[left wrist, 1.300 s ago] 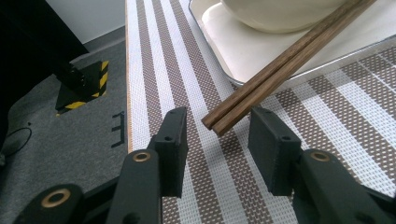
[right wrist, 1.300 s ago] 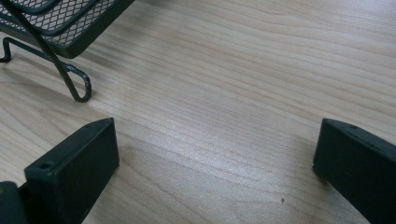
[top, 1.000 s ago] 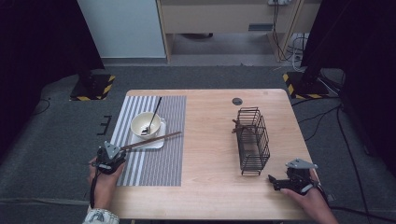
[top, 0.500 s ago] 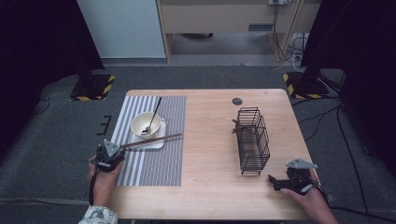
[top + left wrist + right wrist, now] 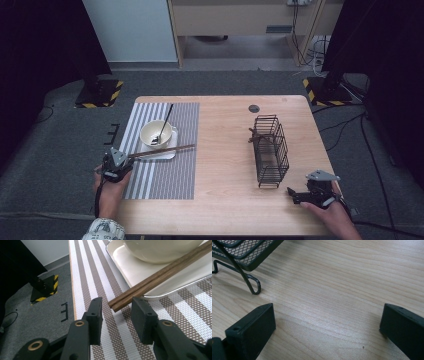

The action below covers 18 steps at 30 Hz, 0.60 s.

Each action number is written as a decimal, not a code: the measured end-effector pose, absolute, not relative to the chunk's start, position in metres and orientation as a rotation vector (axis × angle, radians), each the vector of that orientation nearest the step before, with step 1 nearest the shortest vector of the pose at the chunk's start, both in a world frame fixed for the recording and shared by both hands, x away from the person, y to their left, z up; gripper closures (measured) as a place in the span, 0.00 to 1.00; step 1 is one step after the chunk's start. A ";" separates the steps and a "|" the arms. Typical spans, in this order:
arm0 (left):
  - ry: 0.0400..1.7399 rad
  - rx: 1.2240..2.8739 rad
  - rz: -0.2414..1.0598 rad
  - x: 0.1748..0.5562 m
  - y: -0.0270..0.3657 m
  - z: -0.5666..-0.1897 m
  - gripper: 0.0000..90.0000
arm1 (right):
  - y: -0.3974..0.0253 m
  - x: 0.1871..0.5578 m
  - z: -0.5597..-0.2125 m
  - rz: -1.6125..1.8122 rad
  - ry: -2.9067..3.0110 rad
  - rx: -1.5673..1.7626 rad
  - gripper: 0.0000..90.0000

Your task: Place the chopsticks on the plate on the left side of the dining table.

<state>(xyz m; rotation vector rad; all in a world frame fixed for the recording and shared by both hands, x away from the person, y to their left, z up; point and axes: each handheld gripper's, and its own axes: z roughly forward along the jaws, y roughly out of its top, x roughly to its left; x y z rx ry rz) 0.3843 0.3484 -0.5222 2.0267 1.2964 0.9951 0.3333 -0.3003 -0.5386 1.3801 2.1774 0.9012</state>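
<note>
A pair of brown chopsticks (image 5: 162,150) lies across a white tray (image 5: 167,153) that holds a cream bowl (image 5: 156,133) with a dark spoon (image 5: 165,120) in it. My left gripper (image 5: 127,159) sits at the mat's left edge. In the left gripper view it (image 5: 117,315) is open, and the near ends of the chopsticks (image 5: 155,277) lie between its jaws with a gap on each side. At the table's front right, my right gripper (image 5: 293,196) rests low. The right gripper view has it (image 5: 327,325) wide open over bare wood.
The tray stands on a striped placemat (image 5: 165,175). A black wire basket (image 5: 270,150) stands right of centre, its foot (image 5: 253,286) just ahead of the right gripper. A small dark round disc (image 5: 254,108) lies near the far edge. Bare wood lies between mat and basket.
</note>
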 end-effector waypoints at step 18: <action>1.285 2.024 1.004 0.395 0.347 -0.525 0.68 | -0.300 0.333 -0.539 0.901 2.177 1.380 0.00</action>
